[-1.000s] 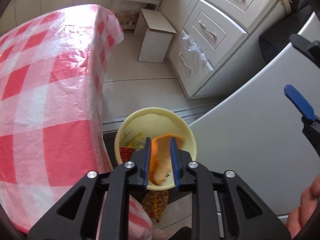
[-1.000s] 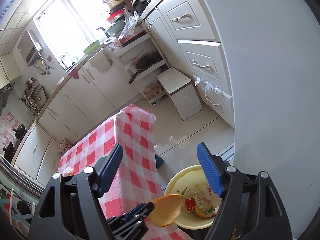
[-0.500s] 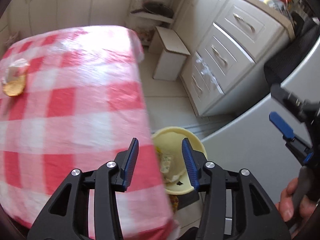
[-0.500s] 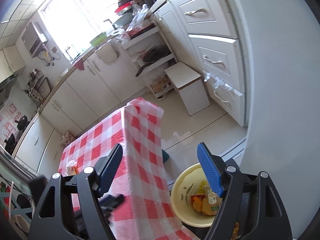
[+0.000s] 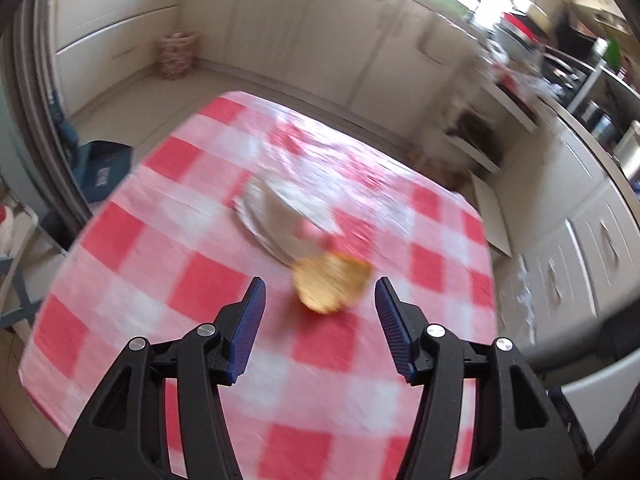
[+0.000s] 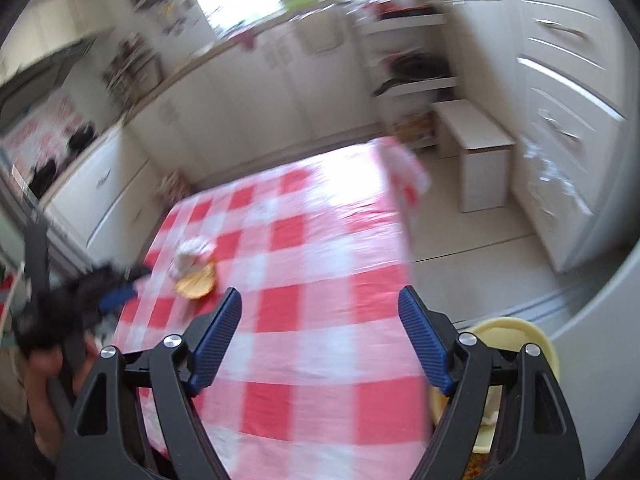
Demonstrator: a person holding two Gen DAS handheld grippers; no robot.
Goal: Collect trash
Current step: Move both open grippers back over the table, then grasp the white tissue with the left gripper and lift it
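Jaws spread wide and empty, the left gripper [image 5: 320, 308] lines up on a round orange-yellow scrap [image 5: 330, 286] beside crumpled white wrapping [image 5: 280, 216] on the red-and-white checked tablecloth [image 5: 200, 280]; the right gripper [image 6: 320, 328], equally open, hangs near the pale yellow plastic trash basin [image 6: 520, 330], apparently the drop point.

home kitchen: cream cabinets [image 6: 568, 92], checked tablecloth [image 6: 304, 264].

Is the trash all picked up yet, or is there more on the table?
Not yet. Some scraps already sit in the round yellow bin beside the table. Both claws are open and hold nothing; the left claw faces the orange peel piece. That and the crumpled white wrapper behind it remain on the red-checked tablecloth.
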